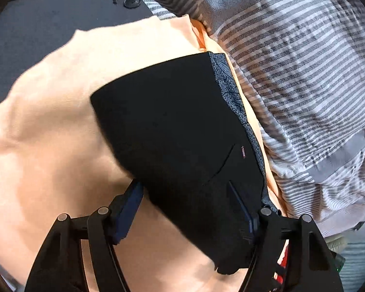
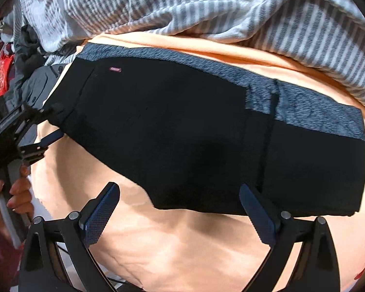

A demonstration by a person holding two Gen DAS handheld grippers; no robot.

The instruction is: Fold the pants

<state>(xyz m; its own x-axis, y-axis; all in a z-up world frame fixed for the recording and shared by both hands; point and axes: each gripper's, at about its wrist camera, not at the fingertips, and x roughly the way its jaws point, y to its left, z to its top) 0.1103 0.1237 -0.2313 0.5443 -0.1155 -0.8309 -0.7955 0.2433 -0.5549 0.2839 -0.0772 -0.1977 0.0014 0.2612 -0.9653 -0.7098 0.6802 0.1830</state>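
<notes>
Peach bedding (image 2: 182, 248) carries the black pants (image 2: 194, 133), lying folded in a flat block. At their left end, the left claw (image 2: 47, 124) is spread open, empty; the right claw (image 2: 180, 209) gapes at the near edge. Closing low could pinch the sheet too. A striped blanket (image 2: 206, 4) lies bunched behind.
</notes>
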